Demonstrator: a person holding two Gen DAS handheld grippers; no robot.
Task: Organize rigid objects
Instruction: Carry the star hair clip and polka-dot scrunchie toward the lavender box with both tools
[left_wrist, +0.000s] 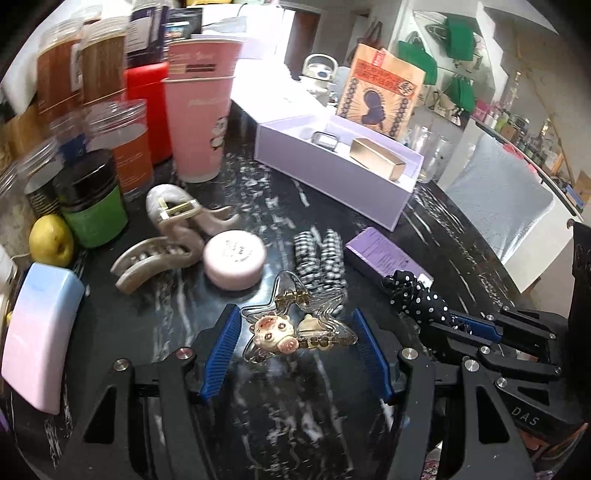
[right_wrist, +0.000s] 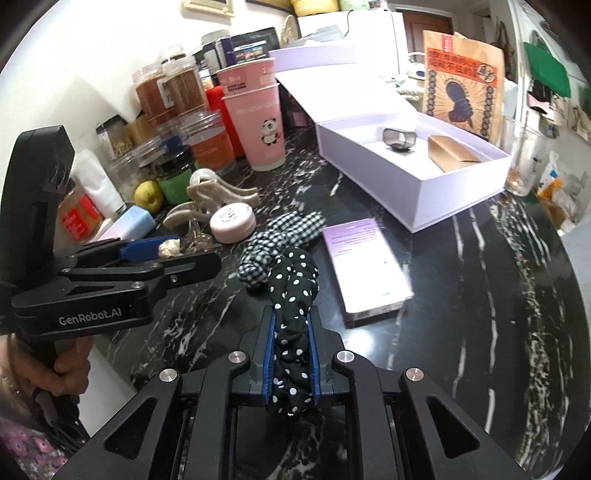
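Right tongs (right_wrist: 291, 341) tight on scrunchie (right_wrist: 293, 280)

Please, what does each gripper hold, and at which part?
The right gripper pinches the dotted scrunchie at its near end. The left gripper has the star clip between its pads; contact cannot be told.

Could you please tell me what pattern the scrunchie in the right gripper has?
Black with white polka dots; clearest in the right wrist view.

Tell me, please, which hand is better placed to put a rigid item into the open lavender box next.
Left, probably. The left gripper grips the rigid star hair clip, and the lavender box lies open ahead of it. The right gripper is clamped on a soft polka-dot scrunchie.
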